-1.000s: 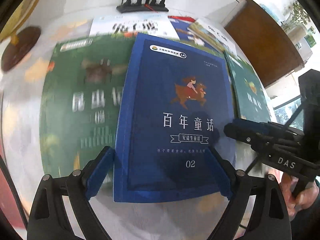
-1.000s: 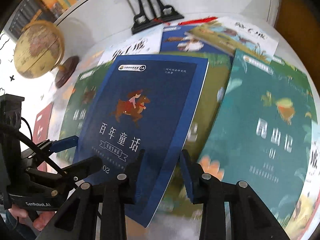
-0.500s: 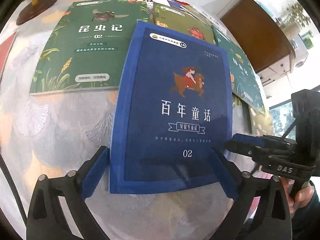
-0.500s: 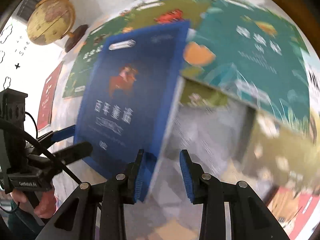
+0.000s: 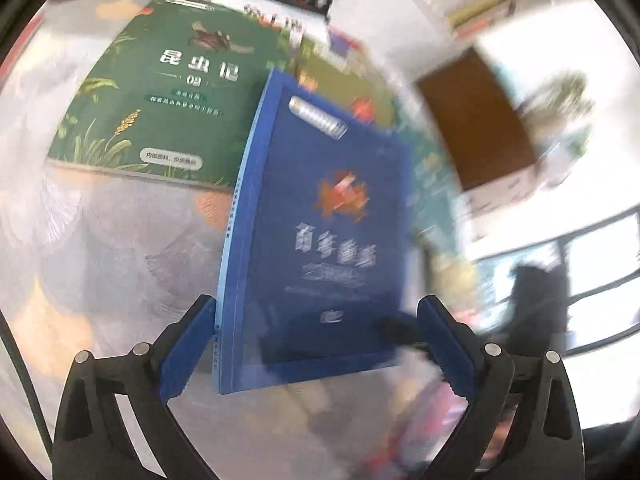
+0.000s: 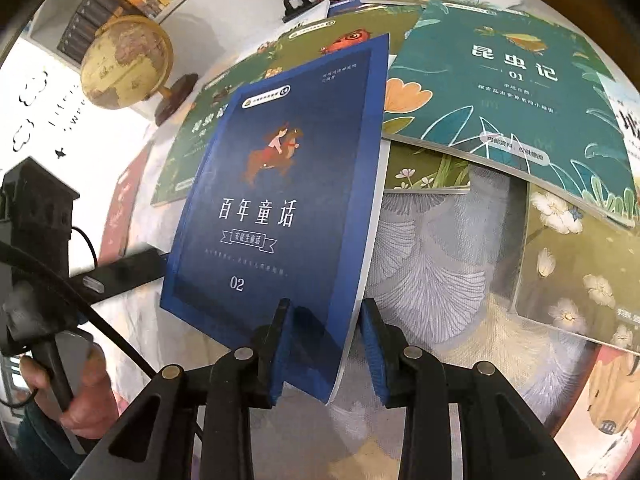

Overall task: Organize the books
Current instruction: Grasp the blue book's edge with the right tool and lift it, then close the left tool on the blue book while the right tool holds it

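Beside the teal 昆虫记 01 book [image 6: 516,92], the right gripper [image 6: 326,354] pinches blue 百年童话 02 book [image 6: 280,200]; left gripper [image 5: 316,344] gapes wide around it.

Dark blue paperback book [image 6: 280,208] raised near-centre; yellowed desk globe [image 6: 126,62] far left; teal paperback book [image 6: 516,92] right, overlapping olive floral book [image 6: 576,276].

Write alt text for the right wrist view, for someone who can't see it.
A blue book, tilted up off the table, sits with its lower corner between the right gripper fingers, and the left gripper reaches its far edge. Behind it, green and teal books lie overlapping on a patterned tablecloth, near a globe.
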Action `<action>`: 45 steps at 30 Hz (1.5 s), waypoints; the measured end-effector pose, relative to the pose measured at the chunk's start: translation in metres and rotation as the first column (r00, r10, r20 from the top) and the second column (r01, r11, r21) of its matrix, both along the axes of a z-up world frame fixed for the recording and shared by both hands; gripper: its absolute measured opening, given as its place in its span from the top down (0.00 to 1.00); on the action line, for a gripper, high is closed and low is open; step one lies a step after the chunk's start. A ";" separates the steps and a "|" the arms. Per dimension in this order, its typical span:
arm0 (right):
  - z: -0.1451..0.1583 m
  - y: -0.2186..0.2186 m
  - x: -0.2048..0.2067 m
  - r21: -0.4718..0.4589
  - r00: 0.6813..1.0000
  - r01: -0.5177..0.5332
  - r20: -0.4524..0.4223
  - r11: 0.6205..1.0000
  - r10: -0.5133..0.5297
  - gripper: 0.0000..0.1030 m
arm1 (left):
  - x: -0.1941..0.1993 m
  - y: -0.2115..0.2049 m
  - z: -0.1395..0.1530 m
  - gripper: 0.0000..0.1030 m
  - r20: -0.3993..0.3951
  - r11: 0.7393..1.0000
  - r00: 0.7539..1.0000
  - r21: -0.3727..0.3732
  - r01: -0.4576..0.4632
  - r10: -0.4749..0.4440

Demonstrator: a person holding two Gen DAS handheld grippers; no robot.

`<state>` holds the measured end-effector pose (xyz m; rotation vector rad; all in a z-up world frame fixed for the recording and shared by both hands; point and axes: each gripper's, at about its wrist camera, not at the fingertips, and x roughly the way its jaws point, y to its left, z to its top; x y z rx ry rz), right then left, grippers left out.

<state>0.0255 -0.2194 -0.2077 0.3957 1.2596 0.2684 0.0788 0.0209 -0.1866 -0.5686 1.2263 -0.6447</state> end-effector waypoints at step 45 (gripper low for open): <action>0.047 0.026 0.010 0.085 0.976 -0.185 0.132 0.979 0.173 0.80 | -0.017 -0.034 0.013 0.36 -0.041 0.886 0.999 0.464 0.010 0.010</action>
